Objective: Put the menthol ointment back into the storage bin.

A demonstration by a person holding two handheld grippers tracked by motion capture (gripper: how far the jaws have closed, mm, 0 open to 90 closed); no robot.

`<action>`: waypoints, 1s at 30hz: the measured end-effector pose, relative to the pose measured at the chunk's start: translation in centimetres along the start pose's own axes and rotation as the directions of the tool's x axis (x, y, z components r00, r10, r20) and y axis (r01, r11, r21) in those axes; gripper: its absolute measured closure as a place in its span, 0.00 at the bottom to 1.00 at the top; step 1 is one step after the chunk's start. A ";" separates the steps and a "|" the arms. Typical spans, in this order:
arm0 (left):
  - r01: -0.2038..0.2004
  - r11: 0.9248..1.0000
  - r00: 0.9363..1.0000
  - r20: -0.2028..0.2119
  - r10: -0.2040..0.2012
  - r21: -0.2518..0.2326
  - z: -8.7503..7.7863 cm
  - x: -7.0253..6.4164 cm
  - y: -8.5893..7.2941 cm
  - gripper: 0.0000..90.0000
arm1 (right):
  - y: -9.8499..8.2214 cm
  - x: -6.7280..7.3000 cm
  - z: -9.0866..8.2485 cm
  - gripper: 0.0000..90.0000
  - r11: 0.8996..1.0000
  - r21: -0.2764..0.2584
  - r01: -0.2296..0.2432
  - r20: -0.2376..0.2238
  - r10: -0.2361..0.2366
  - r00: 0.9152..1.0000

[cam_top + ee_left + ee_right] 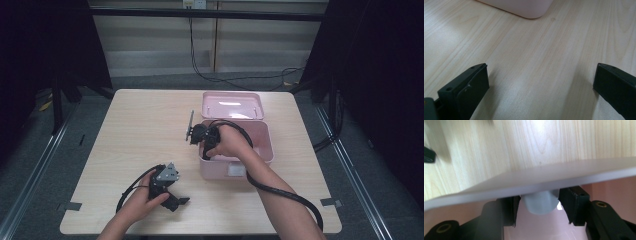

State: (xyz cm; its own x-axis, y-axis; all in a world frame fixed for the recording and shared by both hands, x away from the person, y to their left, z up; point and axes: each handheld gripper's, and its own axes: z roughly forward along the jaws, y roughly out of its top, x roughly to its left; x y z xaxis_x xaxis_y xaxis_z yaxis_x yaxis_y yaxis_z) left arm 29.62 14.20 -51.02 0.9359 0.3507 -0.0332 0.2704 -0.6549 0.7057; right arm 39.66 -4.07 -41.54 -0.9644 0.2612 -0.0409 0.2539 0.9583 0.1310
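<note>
A pale, wood-grained bench [145,130] is seen beneath a pink plastic box [260,145] with a pink open lid [232,105]. Black fingers [466,92] and a grey three-cornered plate [167,173] are shown; a whitish piece [540,202] is framed by black.

Pale wood-grain table [145,135], smooth w/ soft sheen.
Pink box [260,150]: glossy plastic; gripper jaws matt black plastic.

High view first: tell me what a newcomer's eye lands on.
The open pink box right of the table's centre stands out, its lid tipped back. The right gripper sits at the box's left rim, shut on a pale rounded piece. The left gripper rests open on bare wood near the front edge.
</note>
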 end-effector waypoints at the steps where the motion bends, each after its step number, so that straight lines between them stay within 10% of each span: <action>1: 0.000 1.000 1.000 0.000 0.000 0.000 0.0 0.0 0.0 0.00 | 0.0 0.0 0.0 0.57 1.000 0.002 0.002 0.002 -0.002 1.000; 30: -0.001 1.000 1.000 0.002 0.001 0.003 0.0 0.0 0.0 0.00 | -0.8 -0.5 -1.2 0.43 0.999 -0.016 -0.046 -0.025 0.045 0.999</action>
State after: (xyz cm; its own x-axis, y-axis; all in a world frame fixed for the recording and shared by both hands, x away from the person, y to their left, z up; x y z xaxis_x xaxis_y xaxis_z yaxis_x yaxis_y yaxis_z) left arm 29.63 14.21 -51.00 0.9366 0.3488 -0.0341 0.2704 -0.6571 0.7036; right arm 39.87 -5.15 -40.44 -0.9535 0.3013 -0.0104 0.2965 0.9435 0.1482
